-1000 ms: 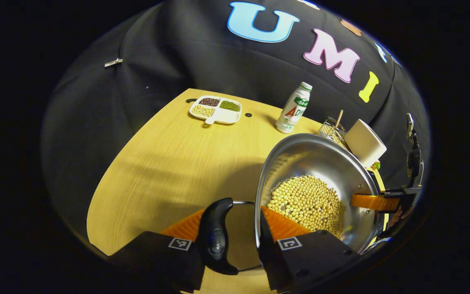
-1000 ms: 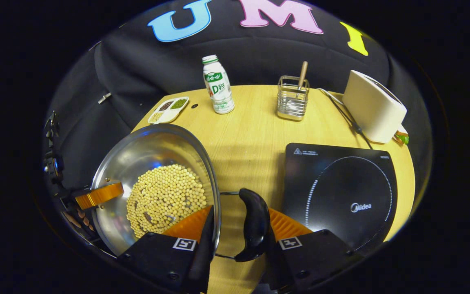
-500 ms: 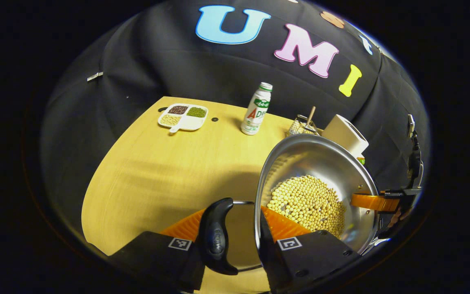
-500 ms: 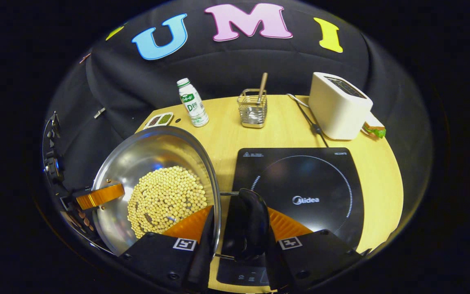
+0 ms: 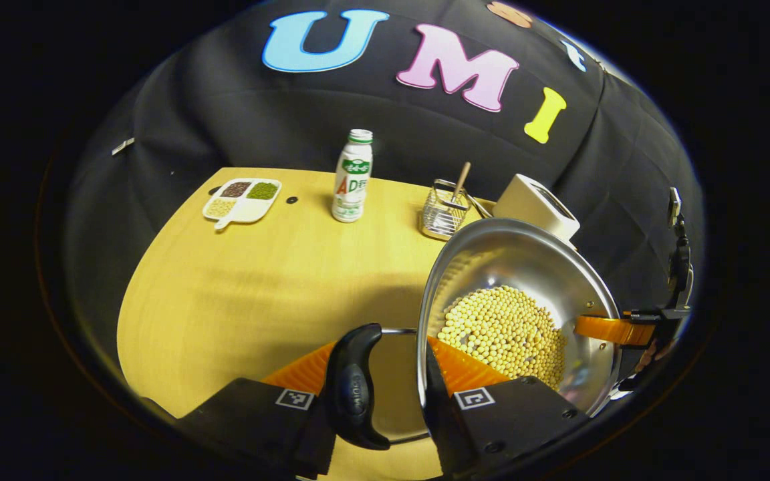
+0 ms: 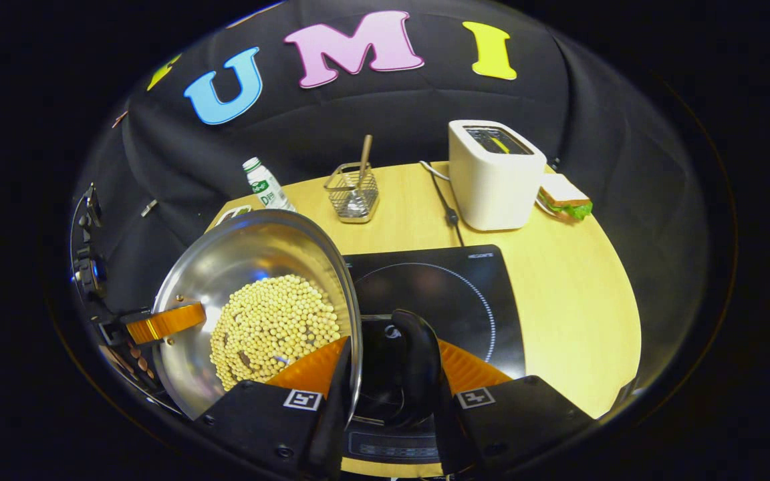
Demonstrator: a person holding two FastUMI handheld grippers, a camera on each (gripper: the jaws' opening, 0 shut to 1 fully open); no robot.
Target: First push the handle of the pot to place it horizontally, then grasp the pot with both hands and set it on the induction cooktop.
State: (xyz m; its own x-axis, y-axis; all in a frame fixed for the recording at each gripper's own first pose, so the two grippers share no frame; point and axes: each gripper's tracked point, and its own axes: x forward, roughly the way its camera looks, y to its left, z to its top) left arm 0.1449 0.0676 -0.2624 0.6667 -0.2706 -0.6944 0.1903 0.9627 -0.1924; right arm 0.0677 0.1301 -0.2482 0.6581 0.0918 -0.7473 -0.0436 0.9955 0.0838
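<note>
Since a second ago both views have swung across the table (image 5: 238, 280). In the right gripper view the cooktop (image 6: 465, 300), then off to the side with bare wood under the handle, now lies right under the pot's black handle (image 6: 422, 374). In the left gripper view the bottle (image 5: 351, 177), the basket (image 5: 444, 212) and the dish (image 5: 241, 200) have slid leftward, and more of the toaster (image 5: 533, 204) shows. The grips on the pot have not changed.

One table. One cooktop, its front half hidden behind the pot and handle. One steel pot (image 6: 251, 267), held up between the two grippers, tilted toward each camera, over the cooktop's left part; whether it touches the glass cannot be told. One heap of pale beans (image 6: 275, 327) covers the pot's bottom. Two black loop handles, one on each side of the pot.

The left gripper (image 5: 385, 381) is closed on the pot's rim beside one handle (image 5: 355, 387): one finger reaches inside the wall, the other stands outside by the handle. The right gripper (image 6: 388, 381) is clamped the same way on the far side. Each shows as a small arm at the far rim in the other's view.

One toaster with a cord (image 6: 444, 200), one sandwich (image 6: 562, 198) just beside it, one bottle, one wire basket with one wooden stick (image 6: 363, 155), one dish of four compartments.
</note>
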